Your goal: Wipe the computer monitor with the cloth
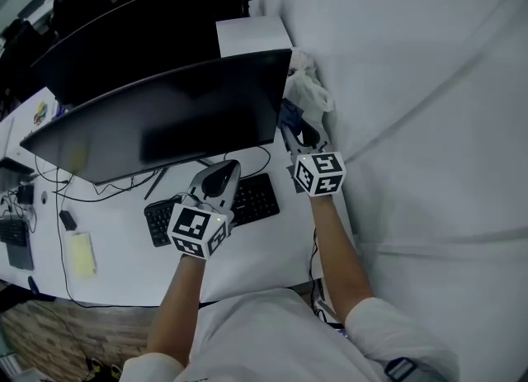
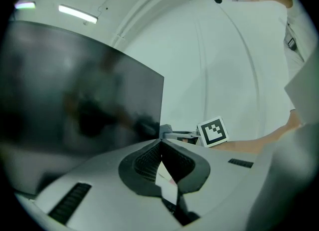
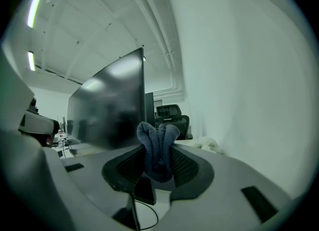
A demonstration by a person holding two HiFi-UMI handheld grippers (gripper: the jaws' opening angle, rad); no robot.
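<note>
The white counter (image 1: 272,250) bears a black keyboard (image 1: 257,199) near its front edge, with the monitor (image 1: 165,124) behind it. A yellow pad (image 1: 81,254) lies toward the left, and crumpled white fabric (image 1: 309,85) sits at the right edge.

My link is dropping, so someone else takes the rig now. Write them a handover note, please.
Left gripper: shut, empty, held above the black keyboard.
Right gripper: shut on the dark blue fleecy cloth, beside the right edge of the black curved monitor.
Done: cloth is in the gripper.
Left: wipe the screen; the cloth is not seen touching it yet.
</note>
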